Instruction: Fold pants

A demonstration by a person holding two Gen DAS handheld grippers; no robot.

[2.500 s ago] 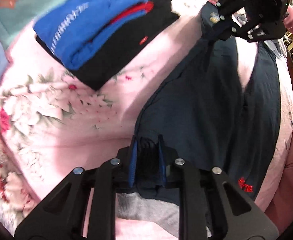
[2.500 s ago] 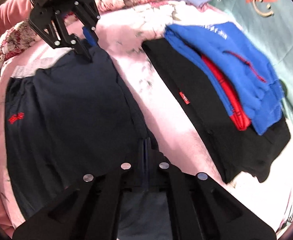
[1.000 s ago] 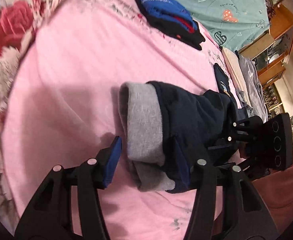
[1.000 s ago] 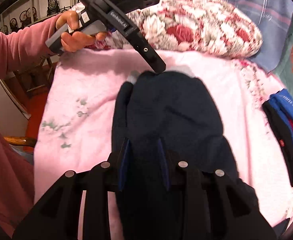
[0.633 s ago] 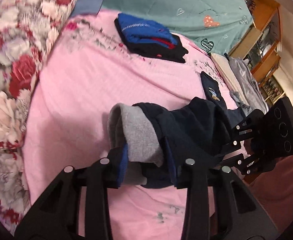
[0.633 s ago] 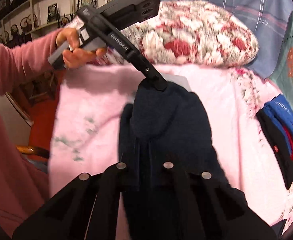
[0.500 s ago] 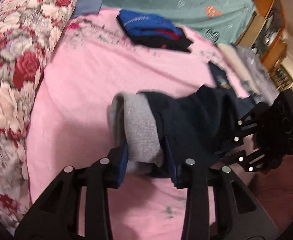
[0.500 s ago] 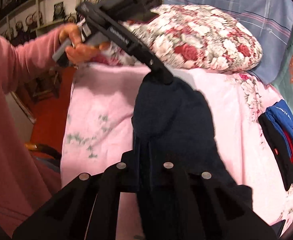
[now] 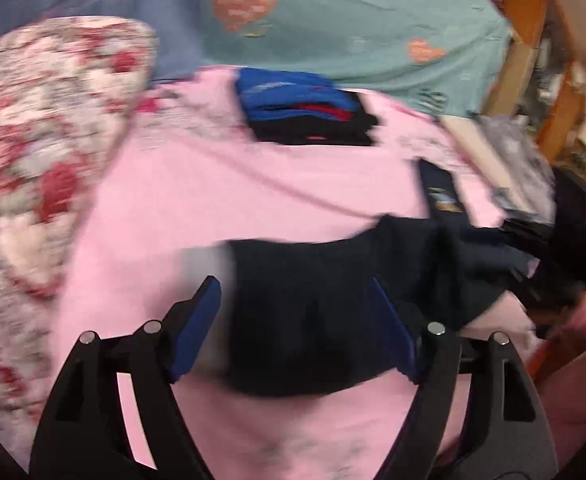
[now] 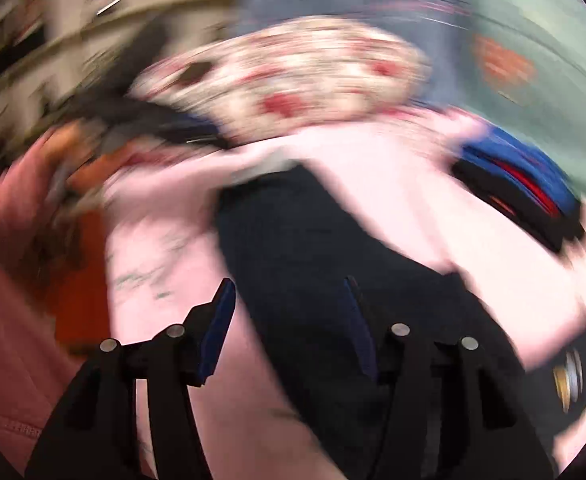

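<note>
The dark navy pants [image 9: 309,300] lie folded on the pink bedspread [image 9: 253,192], with their grey waistband [image 9: 205,264] showing at the left end. My left gripper [image 9: 293,304] is open, its blue pads on either side of the pants' near end, holding nothing. In the blurred right wrist view the same pants [image 10: 325,264] lie ahead, and my right gripper [image 10: 289,304] is open over them. The right gripper's black body [image 9: 573,232] shows at the pants' far right end in the left wrist view.
A folded stack of blue, red and black clothes [image 9: 305,112] sits at the back of the bed; it also shows in the right wrist view [image 10: 517,184]. A floral pillow [image 9: 41,112] lies left. More dark clothes [image 9: 441,196] and wooden furniture [image 9: 533,60] are at the right.
Both grippers have opened and let go of the pants, which now lie folded on the bed. Both cameras are moving fast; the views are blurred.
</note>
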